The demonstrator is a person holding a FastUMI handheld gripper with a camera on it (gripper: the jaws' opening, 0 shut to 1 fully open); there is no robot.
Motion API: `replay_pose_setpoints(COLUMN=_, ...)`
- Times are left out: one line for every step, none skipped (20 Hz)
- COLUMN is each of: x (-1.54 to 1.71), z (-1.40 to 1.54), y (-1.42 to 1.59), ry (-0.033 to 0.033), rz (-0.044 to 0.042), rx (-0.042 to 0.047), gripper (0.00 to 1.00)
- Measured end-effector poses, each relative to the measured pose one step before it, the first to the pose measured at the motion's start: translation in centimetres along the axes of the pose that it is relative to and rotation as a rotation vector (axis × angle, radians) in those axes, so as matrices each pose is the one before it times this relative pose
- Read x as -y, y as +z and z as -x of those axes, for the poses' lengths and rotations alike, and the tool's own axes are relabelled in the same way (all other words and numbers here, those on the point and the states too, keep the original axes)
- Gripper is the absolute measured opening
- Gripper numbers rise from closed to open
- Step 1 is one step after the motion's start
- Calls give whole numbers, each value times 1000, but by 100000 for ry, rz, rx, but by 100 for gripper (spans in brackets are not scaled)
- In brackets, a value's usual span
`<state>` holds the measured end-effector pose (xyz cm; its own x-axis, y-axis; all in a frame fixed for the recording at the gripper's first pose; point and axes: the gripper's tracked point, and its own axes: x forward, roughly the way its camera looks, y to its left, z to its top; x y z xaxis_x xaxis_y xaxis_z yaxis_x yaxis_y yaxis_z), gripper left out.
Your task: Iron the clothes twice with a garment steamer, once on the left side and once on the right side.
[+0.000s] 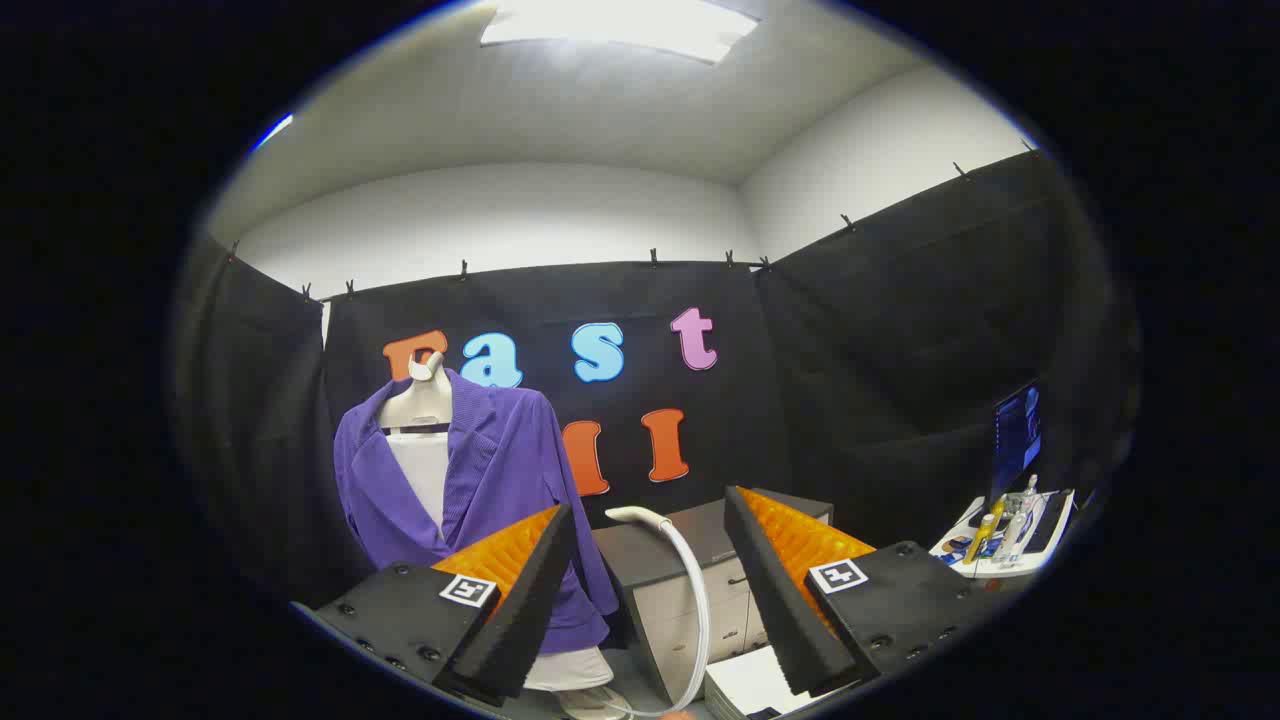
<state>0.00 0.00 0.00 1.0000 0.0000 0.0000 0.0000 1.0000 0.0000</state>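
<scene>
A purple jacket [490, 470] hangs on a white mannequin torso [418, 405] beyond my left finger, open at the front over a white chest. The garment steamer's white curved handle [685, 590] stands upright just ahead, between my two fingers, its head [636, 514] pointing left toward the jacket. My gripper [648, 570] is open, one finger on each side of the handle and neither touching it.
A grey-topped cabinet [690, 590] with drawers stands behind the steamer. A stack of white sheets [750, 685] lies by my right finger. Farther right, a small table [1005, 545] carries bottles and a screen [1017, 435].
</scene>
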Motion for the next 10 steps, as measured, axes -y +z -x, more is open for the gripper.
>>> replay_pose_setpoints(x=165, z=29, y=65, ry=-618, rz=506, rx=-29, gripper=98)
replay_pose_setpoints(x=168, z=54, y=22, ry=-569, rz=459, rx=-59, gripper=98)
replay_pose_setpoints(x=47, z=-65, y=98, ry=-373, rz=356, rx=-126, gripper=98)
replay_pose_setpoints(x=-22, z=32, y=-9, ry=-205, rz=204, rx=-114, gripper=98)
replay_pose_setpoints(x=-83, z=-108, y=-41, ry=53, rz=70, rx=-38, gripper=98)
replay_pose_setpoints(x=-110, z=80, y=-44, ry=63, rz=62, rx=-39, gripper=98)
replay_pose_setpoints(x=-36, z=-48, y=73, ry=-25, rz=136, rx=-210, gripper=98)
replay_pose_setpoints(x=-157, z=-86, y=-59, ry=118, rz=110, rx=-160, gripper=98)
replay_pose_setpoints(x=-160, z=-118, y=-64, ry=261, rz=77, rx=-159, gripper=98)
replay_pose_setpoints(x=-267, z=-137, y=-98, ry=294, rz=49, rx=-402, gripper=98)
